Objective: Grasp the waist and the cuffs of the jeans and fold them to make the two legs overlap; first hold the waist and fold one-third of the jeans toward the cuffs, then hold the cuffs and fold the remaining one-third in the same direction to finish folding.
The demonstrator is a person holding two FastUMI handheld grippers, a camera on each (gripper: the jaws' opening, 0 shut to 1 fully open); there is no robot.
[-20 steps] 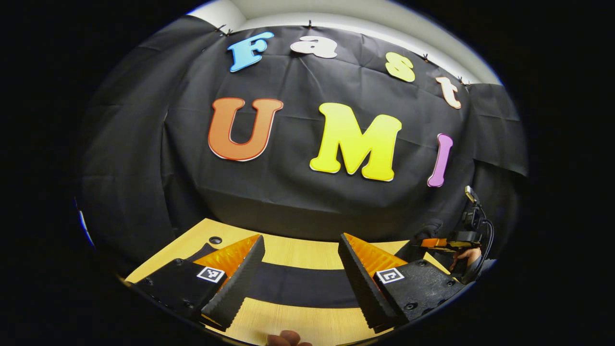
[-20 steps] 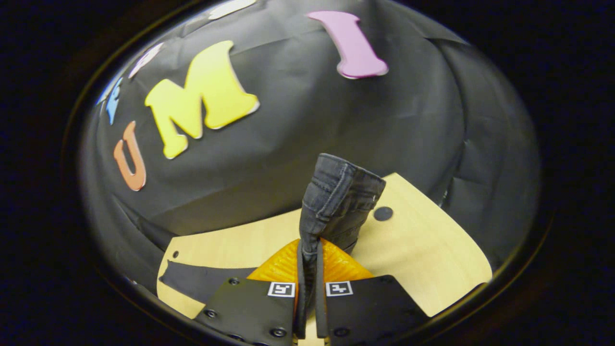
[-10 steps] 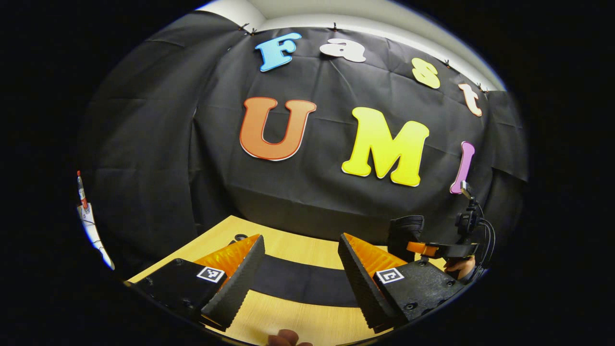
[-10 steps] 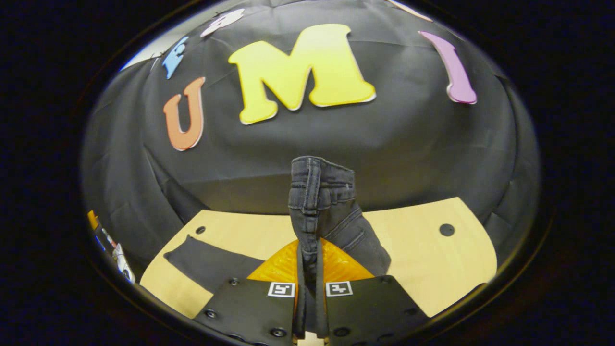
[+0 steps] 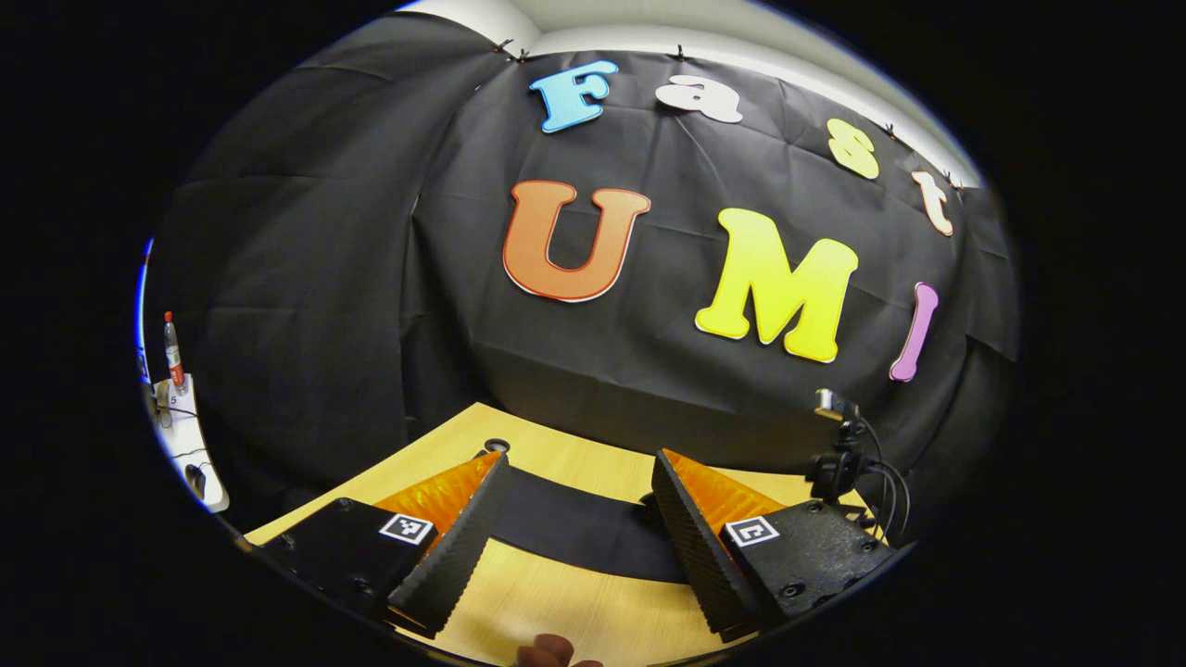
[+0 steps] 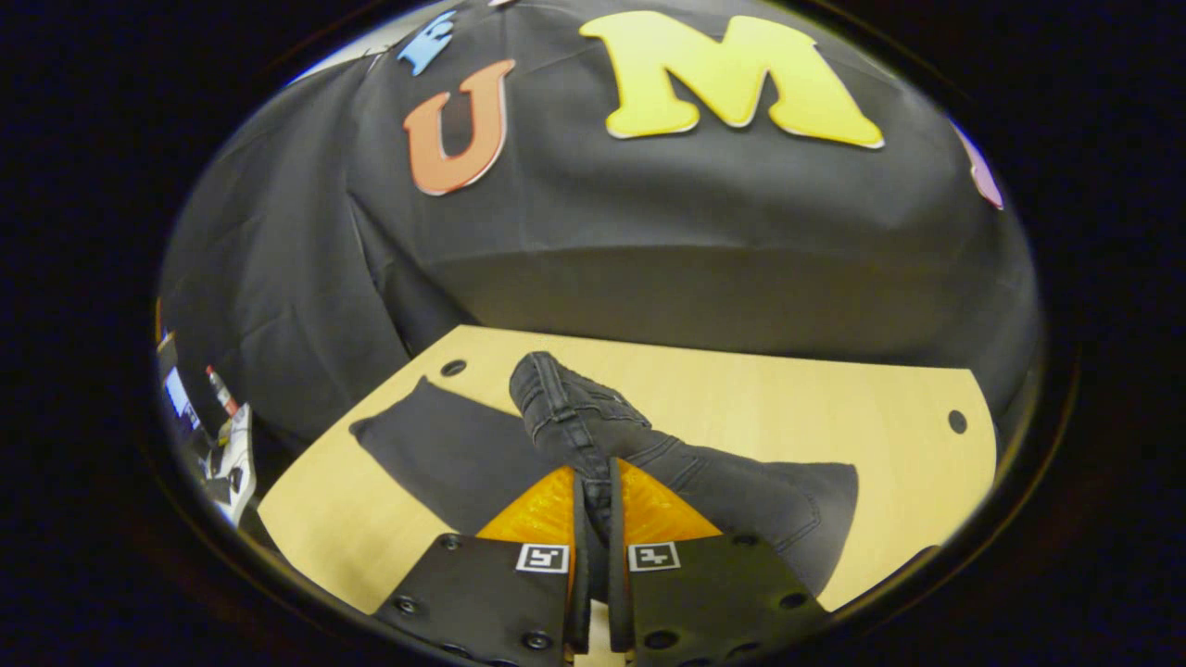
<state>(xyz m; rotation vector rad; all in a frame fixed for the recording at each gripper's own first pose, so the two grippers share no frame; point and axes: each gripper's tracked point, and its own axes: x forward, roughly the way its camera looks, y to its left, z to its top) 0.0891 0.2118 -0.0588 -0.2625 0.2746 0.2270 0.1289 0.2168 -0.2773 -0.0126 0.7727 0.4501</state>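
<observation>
While dark jeans [image 6: 445, 459] lie stretched across a pale wooden table [image 6: 797, 417], the right gripper [image 6: 591, 519] has its fingers closed together on the waist [image 6: 556, 408], lifted and doubled over the legs. In the left gripper view, the left gripper [image 5: 570, 537] hangs above the table with fingers spread wide apart, a jeans leg lying flat between and beyond them.
</observation>
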